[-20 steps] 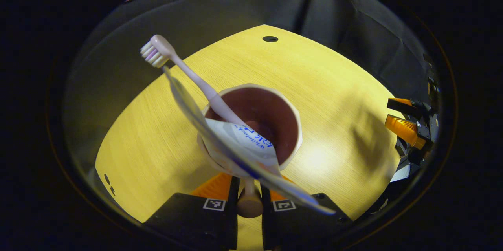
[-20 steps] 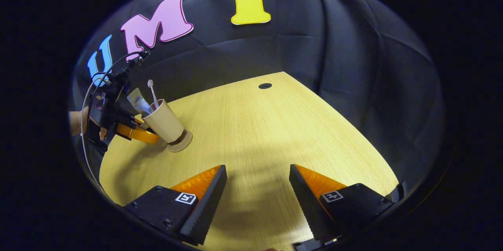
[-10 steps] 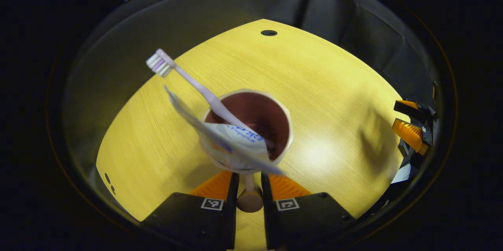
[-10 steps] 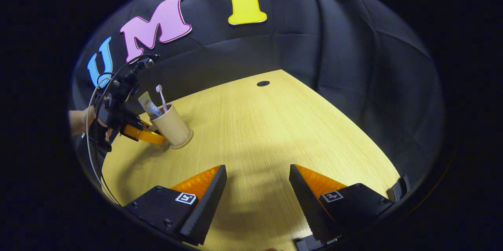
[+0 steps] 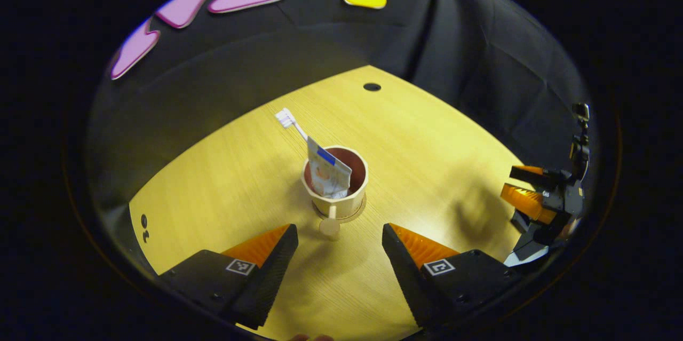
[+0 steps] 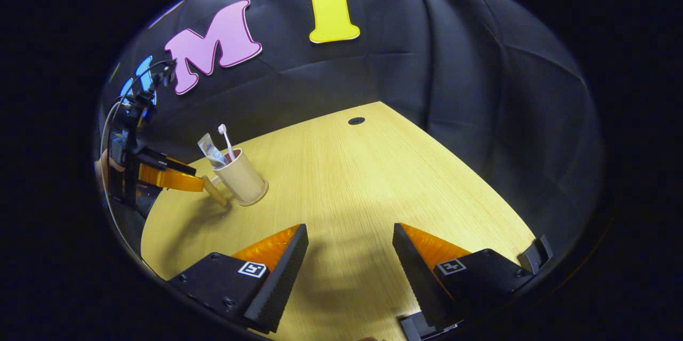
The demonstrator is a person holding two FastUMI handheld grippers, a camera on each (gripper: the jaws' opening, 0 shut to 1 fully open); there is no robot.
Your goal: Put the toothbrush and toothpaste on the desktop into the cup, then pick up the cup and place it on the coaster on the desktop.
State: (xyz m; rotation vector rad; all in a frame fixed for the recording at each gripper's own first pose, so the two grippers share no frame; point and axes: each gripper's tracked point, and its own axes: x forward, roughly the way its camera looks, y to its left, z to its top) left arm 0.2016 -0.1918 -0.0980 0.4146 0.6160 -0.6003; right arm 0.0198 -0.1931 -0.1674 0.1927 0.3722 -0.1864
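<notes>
The cup [image 5: 335,187] stands upright on the coaster [image 5: 356,214] near the middle of the yellow wooden worktop [image 5: 427,133], its peg handle [image 5: 330,222] pointing toward the left claw [image 5: 336,247]. The toothbrush [image 5: 292,123] and the toothpaste [image 5: 327,173] stand inside the cup, the brush head up and leaning toward the worktop's far left edge. The left claw is open, its jaws wide apart and clear of the cup, just short of the handle.

In the right gripper view the right claw [image 6: 349,253] is also open and holds nothing, over the near part of the worktop, well apart from the cup [image 6: 243,178]. There the left claw [image 6: 173,176] sits beside the cup on the worktop's left side. A round hole [image 5: 372,86] lies near the far corner.
</notes>
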